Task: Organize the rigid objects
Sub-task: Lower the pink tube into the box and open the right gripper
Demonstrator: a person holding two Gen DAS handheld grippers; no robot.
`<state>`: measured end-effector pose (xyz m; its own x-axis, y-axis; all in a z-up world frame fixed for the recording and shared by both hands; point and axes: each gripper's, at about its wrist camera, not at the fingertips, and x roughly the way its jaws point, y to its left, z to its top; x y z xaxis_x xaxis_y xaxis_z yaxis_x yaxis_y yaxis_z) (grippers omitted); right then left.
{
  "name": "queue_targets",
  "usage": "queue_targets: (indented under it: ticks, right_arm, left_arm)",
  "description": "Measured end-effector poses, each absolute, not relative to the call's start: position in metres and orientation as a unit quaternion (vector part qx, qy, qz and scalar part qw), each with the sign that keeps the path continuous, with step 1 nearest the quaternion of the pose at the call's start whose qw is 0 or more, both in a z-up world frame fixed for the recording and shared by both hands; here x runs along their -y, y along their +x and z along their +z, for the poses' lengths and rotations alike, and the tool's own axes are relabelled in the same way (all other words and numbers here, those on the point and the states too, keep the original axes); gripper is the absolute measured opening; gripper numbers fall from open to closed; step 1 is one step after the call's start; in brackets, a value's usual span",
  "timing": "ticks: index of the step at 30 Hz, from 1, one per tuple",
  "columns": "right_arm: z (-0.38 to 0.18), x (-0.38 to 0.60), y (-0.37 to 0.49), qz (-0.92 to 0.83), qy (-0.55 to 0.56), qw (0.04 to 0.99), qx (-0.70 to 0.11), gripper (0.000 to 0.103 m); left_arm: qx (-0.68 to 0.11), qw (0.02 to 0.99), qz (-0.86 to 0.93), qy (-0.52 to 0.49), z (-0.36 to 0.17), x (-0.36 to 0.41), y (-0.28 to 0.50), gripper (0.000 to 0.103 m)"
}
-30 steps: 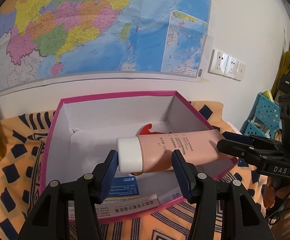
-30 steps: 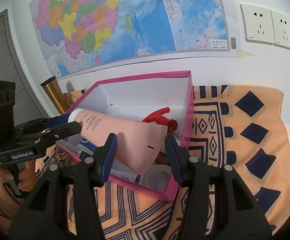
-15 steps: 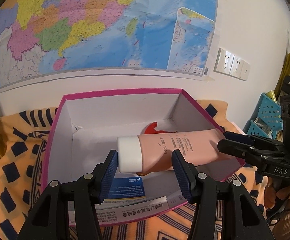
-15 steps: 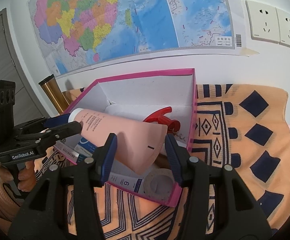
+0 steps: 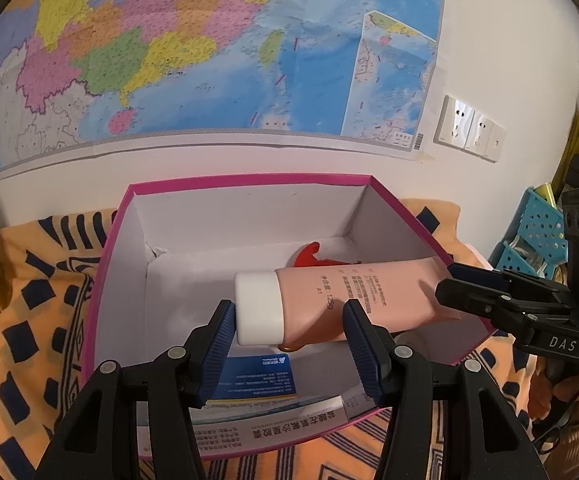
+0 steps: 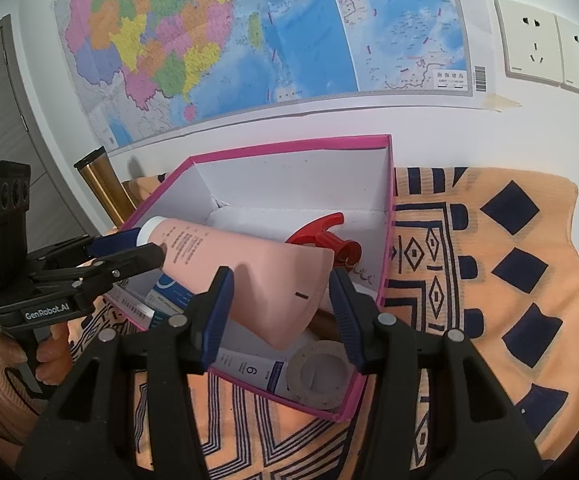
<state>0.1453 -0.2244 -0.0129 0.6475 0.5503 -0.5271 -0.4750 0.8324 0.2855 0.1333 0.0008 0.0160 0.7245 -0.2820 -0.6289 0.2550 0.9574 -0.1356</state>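
Observation:
A pink tube with a white cap (image 5: 353, 300) (image 6: 249, 272) is held level over the open pink box (image 5: 249, 180) (image 6: 289, 148). My left gripper (image 5: 289, 340) (image 6: 129, 246) holds its white cap end between the blue pads. My right gripper (image 6: 279, 304) (image 5: 449, 288) grips its flat crimped end. In the box lie a red-topped object (image 6: 325, 236) (image 5: 309, 250), blue-white cartons (image 5: 257, 376) (image 6: 245, 366) and a tape roll (image 6: 321, 372).
The box sits on an orange patterned cloth (image 6: 489, 280) against a wall with a map (image 5: 209, 48) and sockets (image 6: 537, 44). A gold cylinder (image 6: 105, 184) stands left of the box. A blue perforated basket (image 5: 537, 232) is at the right.
Both grippers and the tube have moved slightly forward over the box, and the box appears a little lower in view. The grip on the tube is unchanged.

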Motion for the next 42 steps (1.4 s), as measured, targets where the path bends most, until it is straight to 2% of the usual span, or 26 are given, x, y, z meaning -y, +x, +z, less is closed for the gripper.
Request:
queue_targets:
  ticks: [30,37,42]
  right_arm:
    - [-0.021,0.199,0.159,0.275,0.024,0.902,-0.332,0.053]
    - [-0.023,0.193,0.16,0.28,0.023,0.902,-0.329,0.053]
    - [-0.023,0.2,0.153,0.288,0.034,0.9,-0.325,0.054]
  left_arm:
    - [-0.373,0.919,-0.12,-0.026,-0.001,-0.011,0.152,0.055]
    - [-0.361,0.925,-0.119,-0.019,0.003,-0.008,0.148,0.056]
    - [-0.348,0.93,-0.119,-0.021,0.006,-0.011,0.137,0.06]
